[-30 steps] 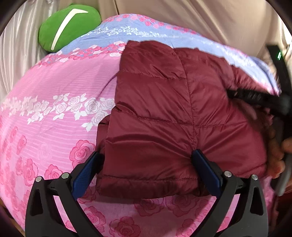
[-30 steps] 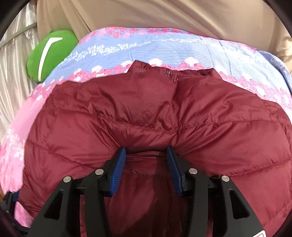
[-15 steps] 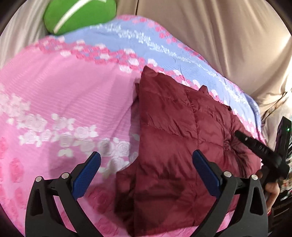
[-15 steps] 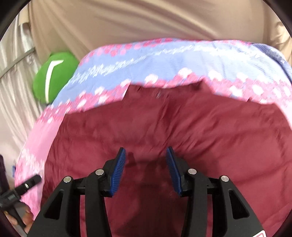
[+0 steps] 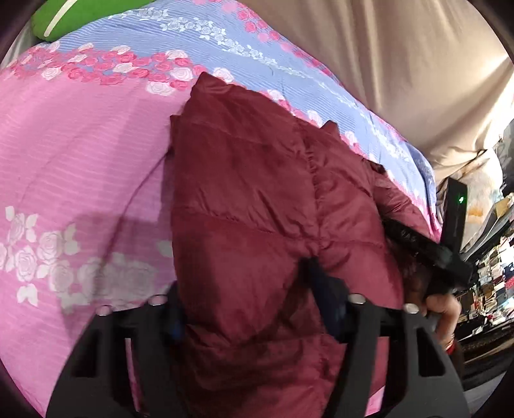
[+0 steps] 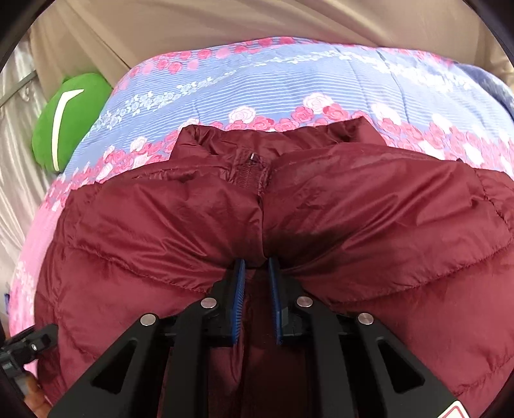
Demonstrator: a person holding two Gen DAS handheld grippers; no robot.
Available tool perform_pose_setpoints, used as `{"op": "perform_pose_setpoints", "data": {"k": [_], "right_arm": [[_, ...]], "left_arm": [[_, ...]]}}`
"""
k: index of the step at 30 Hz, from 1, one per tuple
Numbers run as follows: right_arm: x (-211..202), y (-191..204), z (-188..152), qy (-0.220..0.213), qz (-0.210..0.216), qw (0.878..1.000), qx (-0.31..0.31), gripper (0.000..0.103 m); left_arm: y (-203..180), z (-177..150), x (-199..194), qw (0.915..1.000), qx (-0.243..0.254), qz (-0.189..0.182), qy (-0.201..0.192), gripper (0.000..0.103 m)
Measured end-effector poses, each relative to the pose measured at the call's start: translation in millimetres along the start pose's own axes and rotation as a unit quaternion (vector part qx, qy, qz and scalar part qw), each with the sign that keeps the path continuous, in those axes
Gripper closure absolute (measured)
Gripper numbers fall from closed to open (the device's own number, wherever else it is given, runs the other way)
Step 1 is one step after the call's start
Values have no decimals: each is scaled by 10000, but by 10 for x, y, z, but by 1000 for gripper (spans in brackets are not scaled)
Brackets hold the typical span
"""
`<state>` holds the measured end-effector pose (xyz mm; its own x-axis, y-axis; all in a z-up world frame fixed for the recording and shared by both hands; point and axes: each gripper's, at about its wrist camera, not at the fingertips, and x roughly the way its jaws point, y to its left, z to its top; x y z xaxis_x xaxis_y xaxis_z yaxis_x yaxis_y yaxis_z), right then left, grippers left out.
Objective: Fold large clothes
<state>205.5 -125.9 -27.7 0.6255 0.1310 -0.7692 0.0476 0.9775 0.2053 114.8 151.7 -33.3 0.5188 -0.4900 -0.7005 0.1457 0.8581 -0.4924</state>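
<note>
Maroon quilted jacket [image 6: 321, 205] lies on the floral bed [image 5: 80, 154], collar at the far end, long axis running away from me. My right gripper [image 6: 257, 283] has just been closing and pinches the near hem by the zipper. My left gripper [image 5: 247, 308] has just been closing too, bunching the jacket's left edge between its fingers. Both hands sit at the near end, so I judge the fold goes toward the collar.

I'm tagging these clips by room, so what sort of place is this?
Most likely a bedroom: a maroon quilted puffer jacket lies on a bed's pink-and-blue rose-print cover, a green cushion sits at its far corner, and beige draped cloth hangs behind.
</note>
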Motion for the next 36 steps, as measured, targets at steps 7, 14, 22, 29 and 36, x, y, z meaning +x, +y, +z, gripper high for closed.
{"op": "perform_pose_setpoints", "data": {"k": [7, 14, 22, 29, 36], "right_arm": [[-218, -161, 43, -139, 563, 9978, 333, 87], [-128, -106, 259, 176, 724, 9971, 116, 102], [148, -80, 296, 509, 1005, 9936, 132, 102], [157, -201, 329, 739, 1439, 9863, 332, 102], [-897, -901, 10, -61, 1686, 9830, 721, 96]], "left_arm": [[-297, 20, -431, 9982, 223, -231, -505, 92], [-650, -18, -774, 9928, 616, -573, -858, 94], [-1267, -17, -752, 9830, 1325, -847, -950, 95], [-1950, -85, -548, 9747, 1754, -1149, -780, 95], [-2135, -87, -484, 9742, 1760, -1194, -759, 95]]}}
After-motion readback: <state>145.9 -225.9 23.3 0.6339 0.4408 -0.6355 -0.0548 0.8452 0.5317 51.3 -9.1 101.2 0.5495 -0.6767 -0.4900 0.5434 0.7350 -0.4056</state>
